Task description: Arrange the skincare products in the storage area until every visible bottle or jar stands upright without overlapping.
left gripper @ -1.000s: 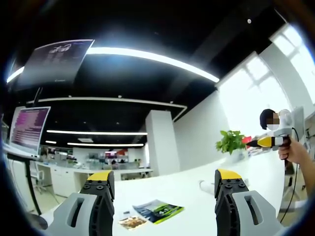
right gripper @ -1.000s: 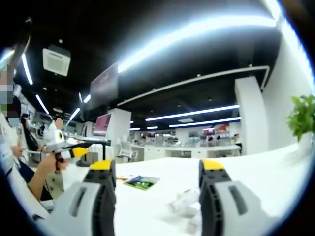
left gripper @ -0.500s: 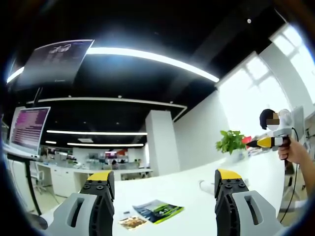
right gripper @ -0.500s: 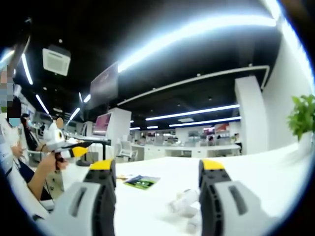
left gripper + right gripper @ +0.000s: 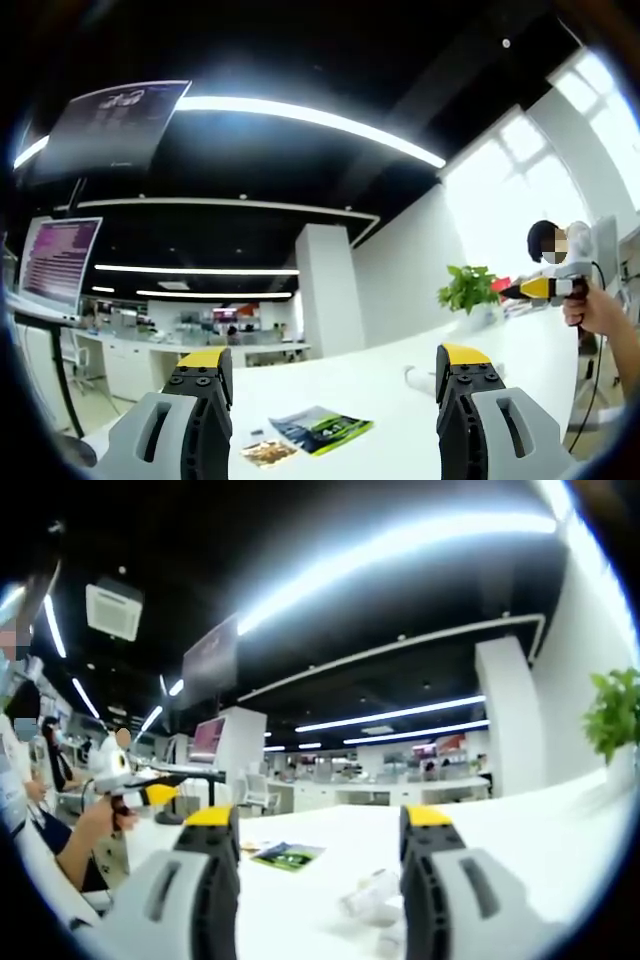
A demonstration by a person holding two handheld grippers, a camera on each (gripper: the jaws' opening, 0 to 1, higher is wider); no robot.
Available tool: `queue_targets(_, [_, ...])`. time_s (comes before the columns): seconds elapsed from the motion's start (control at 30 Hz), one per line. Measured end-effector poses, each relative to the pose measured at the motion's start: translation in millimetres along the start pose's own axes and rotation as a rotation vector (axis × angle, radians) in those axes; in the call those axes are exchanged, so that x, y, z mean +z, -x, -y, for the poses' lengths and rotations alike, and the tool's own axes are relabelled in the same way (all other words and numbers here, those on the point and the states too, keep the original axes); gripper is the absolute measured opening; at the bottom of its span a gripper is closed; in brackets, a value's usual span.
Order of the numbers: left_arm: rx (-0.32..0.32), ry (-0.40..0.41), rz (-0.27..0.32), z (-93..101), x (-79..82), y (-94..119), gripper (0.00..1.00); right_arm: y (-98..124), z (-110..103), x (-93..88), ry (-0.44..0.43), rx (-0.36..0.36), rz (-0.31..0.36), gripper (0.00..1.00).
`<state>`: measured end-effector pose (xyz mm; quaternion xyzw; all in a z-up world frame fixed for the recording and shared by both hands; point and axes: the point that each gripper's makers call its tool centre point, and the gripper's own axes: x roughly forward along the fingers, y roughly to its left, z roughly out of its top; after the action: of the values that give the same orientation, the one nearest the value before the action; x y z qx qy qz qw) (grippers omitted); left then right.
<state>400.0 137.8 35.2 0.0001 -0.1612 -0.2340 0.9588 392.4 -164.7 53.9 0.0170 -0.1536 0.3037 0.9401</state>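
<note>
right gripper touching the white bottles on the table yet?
Apart. Right gripper view: right gripper jaws stand open above the table; the white bottles lie between and beyond them.

Open white table (image 5: 380, 385) ahead; only leaflets (image 5: 320, 428) and, seemingly, toppled white bottles (image 5: 372, 895) obstruct.

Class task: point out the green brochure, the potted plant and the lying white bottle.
green brochure (image 5: 322, 429), left gripper view, cover middle.
potted plant (image 5: 467, 287), left gripper view, leaves.
white bottle (image 5: 368, 892), right gripper view, body.

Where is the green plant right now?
In the left gripper view the green plant stands on the far right side of the white table, beside the bright windows. In the right gripper view it sits at the right edge.
</note>
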Motion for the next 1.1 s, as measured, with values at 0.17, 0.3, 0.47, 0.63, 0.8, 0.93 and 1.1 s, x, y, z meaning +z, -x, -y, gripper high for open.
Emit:
queue_targets(0.17, [-0.001,0.001,-0.004,0.5,-1.6,0,0.86,0,7,-4.8,-0.007,-0.017,-0.011,0.63])
queue_targets(0.3, [-0.002,0.005,-0.003,0.8,-1.6,-1,0.86,-1,11,-9.3,-0.003,-0.026,-0.027,0.64])
queue_targets(0.47, [-0.004,0.003,-0.007,1.3,-2.9,-1,0.86,-3,18,-20.9,0.007,-0.045,-0.064,0.65])
queue_targets(0.63, [-0.004,0.002,-0.007,1.5,-3.3,-1,0.86,-3,25,-27.2,0.0,-0.057,-0.083,0.65])
queue_targets(0.8, [-0.003,0.004,-0.006,0.9,-3.4,-1,0.86,-4,32,-35.5,-0.003,-0.069,-0.107,0.66])
queue_targets(0.93, [-0.002,0.003,-0.005,1.1,-2.9,-1,0.86,-4,32,-38.0,-0.011,-0.073,-0.121,0.68])
queue_targets(1.1, [-0.006,0.001,-0.008,2.5,-3.6,-2,0.86,-3,35,-40.3,-0.01,-0.079,-0.128,0.68])
